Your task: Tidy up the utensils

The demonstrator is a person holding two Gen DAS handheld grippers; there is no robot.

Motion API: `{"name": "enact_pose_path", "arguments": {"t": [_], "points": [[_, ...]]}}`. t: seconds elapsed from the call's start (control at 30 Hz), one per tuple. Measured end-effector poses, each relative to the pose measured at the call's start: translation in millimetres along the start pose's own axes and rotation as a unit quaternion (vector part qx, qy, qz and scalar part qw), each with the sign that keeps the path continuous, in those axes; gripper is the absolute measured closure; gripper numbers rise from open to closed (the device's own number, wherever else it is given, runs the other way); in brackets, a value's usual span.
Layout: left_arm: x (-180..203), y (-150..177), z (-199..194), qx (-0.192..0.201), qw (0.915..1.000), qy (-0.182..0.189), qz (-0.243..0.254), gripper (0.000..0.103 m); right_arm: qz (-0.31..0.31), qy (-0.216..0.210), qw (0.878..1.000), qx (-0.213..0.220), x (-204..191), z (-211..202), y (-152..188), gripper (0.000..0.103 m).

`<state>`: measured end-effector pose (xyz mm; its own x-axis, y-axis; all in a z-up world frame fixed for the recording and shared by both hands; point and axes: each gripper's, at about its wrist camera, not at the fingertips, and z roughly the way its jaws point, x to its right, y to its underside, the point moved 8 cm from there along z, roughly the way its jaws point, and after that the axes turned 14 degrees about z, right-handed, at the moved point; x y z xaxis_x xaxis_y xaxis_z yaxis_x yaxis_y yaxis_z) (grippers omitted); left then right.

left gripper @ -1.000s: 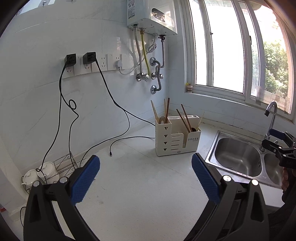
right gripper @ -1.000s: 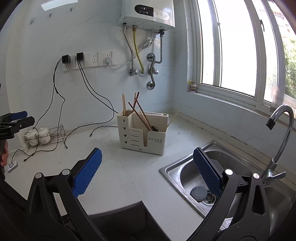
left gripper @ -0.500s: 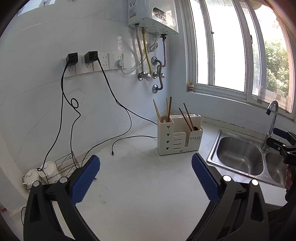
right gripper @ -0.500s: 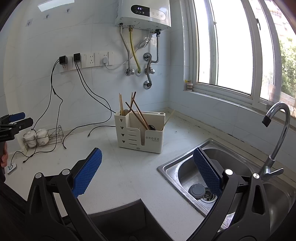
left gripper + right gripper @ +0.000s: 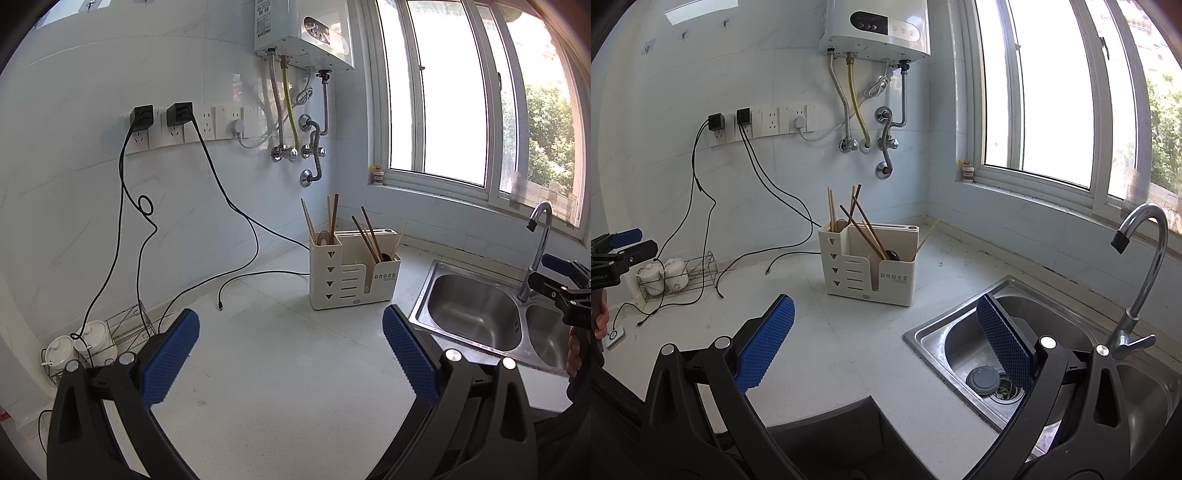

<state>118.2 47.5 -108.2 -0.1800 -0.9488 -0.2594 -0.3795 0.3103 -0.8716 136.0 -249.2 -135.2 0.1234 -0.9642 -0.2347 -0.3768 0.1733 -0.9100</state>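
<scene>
Chopsticks (image 5: pixel 334 218) upright and leaning in cream holder (image 5: pixel 352 273) on counter (image 5: pixel 288 354), near back wall, just left of sink (image 5: pixel 476 310). Left hand-held gripper (image 5: pixel 291 343) spread wide, empty, well short of holder, holder ahead between its fingers. Right hand-held gripper (image 5: pixel 886 332) likewise wide and empty, right finger (image 5: pixel 1004 347) over sink, holder (image 5: pixel 868 266) ahead, well apart.

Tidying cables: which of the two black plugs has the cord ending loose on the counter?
The right-hand black plug; its cord's free end lies left of the utensil holder.
</scene>
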Motion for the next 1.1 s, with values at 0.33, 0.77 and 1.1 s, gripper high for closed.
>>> {"name": "enact_pose_path", "arguments": {"t": [0.33, 0.77, 1.1], "points": [[-2.4, 1.8, -1.5, -0.002, 1.0000, -0.002, -0.004, 0.005, -0.001, 0.005, 1.000, 0.004, 1.9, -1.3, -1.9, 0.009], [-0.8, 1.9, 0.5, -0.004, 0.9999, 0.003, -0.015, 0.005, 0.003, 0.002, 1.000, 0.004, 3.4, 0.8, -3.6, 0.009], [-1.9, 2.0, 1.2, -0.005, 0.9999, 0.000, -0.015, 0.005, 0.007, 0.003, 1.000, 0.004, 4.5, -2.0, -1.3, 0.009]]}}
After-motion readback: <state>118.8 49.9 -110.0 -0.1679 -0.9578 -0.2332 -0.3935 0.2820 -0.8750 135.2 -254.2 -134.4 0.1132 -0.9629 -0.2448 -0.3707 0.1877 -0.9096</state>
